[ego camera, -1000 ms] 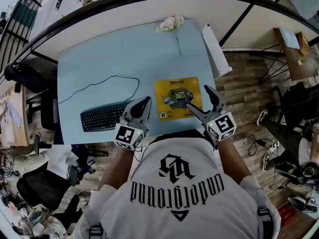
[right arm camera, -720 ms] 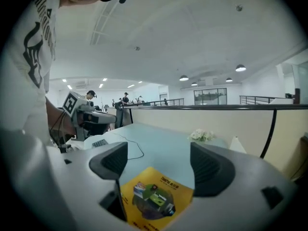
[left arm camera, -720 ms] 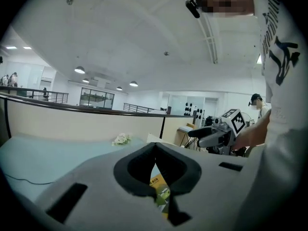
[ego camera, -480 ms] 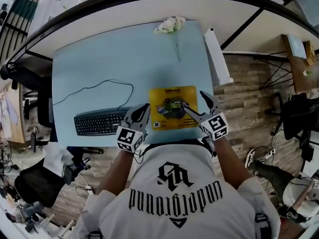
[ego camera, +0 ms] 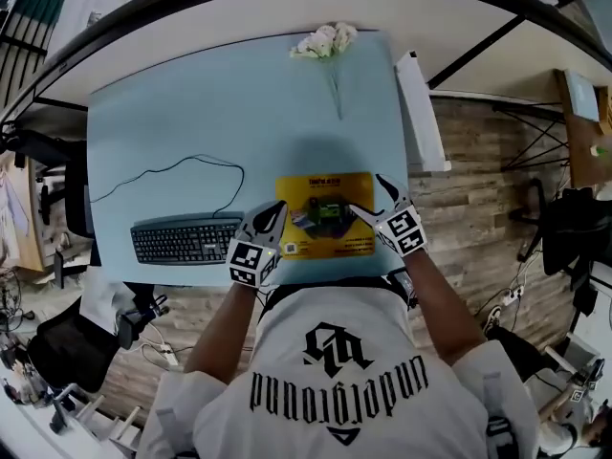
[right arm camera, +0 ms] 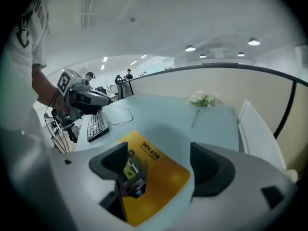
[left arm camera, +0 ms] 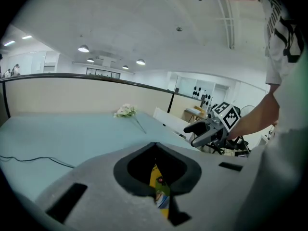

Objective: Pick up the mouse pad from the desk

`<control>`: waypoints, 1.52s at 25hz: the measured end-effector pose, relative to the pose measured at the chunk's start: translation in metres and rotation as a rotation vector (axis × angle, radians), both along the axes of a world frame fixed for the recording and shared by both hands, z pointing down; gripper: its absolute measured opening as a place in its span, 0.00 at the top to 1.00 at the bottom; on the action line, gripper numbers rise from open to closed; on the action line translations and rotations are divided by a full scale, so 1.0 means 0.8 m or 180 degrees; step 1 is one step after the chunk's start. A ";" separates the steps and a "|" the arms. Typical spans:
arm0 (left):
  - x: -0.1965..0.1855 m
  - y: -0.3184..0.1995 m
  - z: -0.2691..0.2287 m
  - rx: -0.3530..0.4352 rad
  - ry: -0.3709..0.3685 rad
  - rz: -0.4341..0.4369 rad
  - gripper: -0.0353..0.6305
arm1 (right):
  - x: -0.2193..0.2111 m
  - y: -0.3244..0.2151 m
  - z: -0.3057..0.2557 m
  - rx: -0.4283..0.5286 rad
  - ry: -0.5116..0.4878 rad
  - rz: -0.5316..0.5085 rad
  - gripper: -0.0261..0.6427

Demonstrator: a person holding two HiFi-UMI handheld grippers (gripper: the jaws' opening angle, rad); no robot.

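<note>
- A black keyboard [ego camera: 180, 238] lies at the left of the pale blue counter [ego camera: 191, 113], near its front edge, and its thin black cable [ego camera: 172, 168] loops away across the bare surface behind it.
- The left gripper [ego camera: 275, 210] hangs just right of the keyboard, over the front edge of the counter. Its jaws are drawn together with nothing clamped, and the tips point at the left border of the pad. Its own view shows only a yellow sliver of the pad through the narrow slit between them.
- The yellow mouse pad [ego camera: 325, 220] lies flat on the counter near the front edge, between the two grippers. It has a dark printed picture at its middle.
- A small bunch of white flowers [ego camera: 323, 40] rests at the far edge of the counter, well apart from the pad.
- The right gripper [ego camera: 366, 195] hovers over the right part of the pad. Its jaws are spread wide and empty, and its own view shows the pad lying beneath the gap.
- A long white panel [ego camera: 421, 111] runs along the counter's right side.
</note>
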State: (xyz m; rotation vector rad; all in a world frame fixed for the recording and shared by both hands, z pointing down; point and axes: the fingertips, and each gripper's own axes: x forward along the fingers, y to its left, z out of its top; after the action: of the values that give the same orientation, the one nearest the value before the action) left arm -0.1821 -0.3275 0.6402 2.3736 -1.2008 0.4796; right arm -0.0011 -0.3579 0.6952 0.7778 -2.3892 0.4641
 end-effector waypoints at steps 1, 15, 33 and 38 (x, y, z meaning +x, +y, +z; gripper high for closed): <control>0.001 -0.002 0.009 -0.0030 -0.0022 0.0001 0.94 | 0.002 -0.003 0.013 -0.0041 0.0044 -0.0026 0.37; -0.004 -0.004 0.090 -0.0397 -0.0191 -0.0032 0.94 | 0.007 -0.010 0.130 -0.0474 0.0448 -0.0278 0.32; -0.003 0.004 0.093 -0.0429 -0.0160 -0.0093 0.94 | -0.002 -0.002 0.139 -0.0349 0.0870 -0.0497 0.43; -0.006 0.010 0.081 -0.0370 -0.0138 -0.0111 0.94 | -0.013 0.013 0.136 -0.0371 0.0874 -0.0569 0.59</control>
State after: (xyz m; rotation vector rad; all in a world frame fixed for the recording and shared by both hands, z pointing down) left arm -0.1866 -0.3196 0.7048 2.2513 -1.1978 0.5760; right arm -0.0112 -0.3475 0.8036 0.5325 -2.1315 0.3917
